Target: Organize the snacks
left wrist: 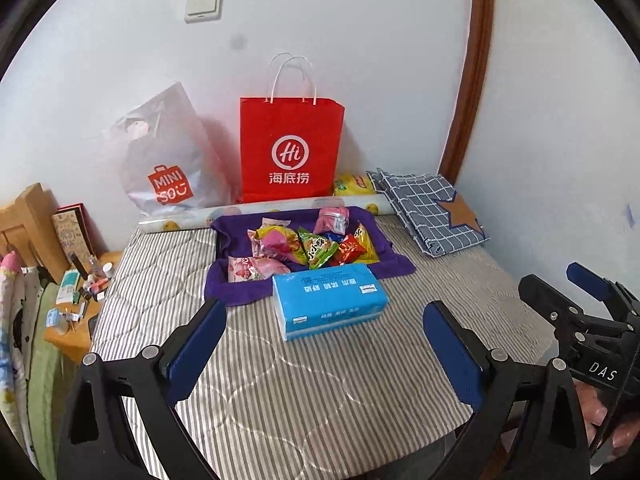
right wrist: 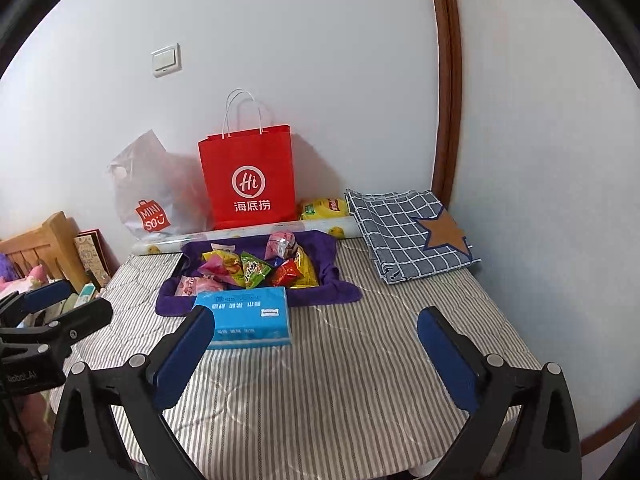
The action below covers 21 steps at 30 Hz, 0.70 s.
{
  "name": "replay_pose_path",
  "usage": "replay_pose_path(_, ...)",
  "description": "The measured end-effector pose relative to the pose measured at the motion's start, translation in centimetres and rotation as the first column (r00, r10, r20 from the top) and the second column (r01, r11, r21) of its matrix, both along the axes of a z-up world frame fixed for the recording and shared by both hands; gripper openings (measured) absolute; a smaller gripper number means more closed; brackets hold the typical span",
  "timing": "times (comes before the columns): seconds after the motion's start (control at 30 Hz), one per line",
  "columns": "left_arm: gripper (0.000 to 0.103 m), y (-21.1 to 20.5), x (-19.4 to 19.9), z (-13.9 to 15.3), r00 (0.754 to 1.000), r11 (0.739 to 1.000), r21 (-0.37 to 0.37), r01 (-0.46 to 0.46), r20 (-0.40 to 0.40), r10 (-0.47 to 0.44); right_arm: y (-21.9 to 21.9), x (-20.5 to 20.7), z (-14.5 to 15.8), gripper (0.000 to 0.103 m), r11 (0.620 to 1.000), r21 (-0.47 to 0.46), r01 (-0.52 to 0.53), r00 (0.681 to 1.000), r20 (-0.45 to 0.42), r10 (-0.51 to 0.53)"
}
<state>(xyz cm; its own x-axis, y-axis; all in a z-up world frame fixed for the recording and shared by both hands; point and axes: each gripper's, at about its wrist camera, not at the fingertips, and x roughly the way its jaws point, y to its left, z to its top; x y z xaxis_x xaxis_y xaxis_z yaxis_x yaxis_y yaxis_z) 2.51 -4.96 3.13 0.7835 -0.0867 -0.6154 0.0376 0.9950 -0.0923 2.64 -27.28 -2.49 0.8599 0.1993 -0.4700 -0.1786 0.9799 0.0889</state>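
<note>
two bags, one tissue pack, two grippers.

Both grippers are black angular frames with round silver screws; their fingers carry blue pads. At three o'clock the right gripper bears white "DAS" lettering.

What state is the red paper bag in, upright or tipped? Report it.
Upright. The red paper bag stands on its base against the wall, handles pointing up.
</note>
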Motion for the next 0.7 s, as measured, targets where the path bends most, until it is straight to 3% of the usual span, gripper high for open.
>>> replay_pose_path(0.7,0.098,0.0,-1.9,0.2,1.0,1.0,-0.001,-0.01,0.022,0.01,0.0,-2.4,0.3,0.103,1.0,0.012,-0.007,1.0,0.024,0.006)
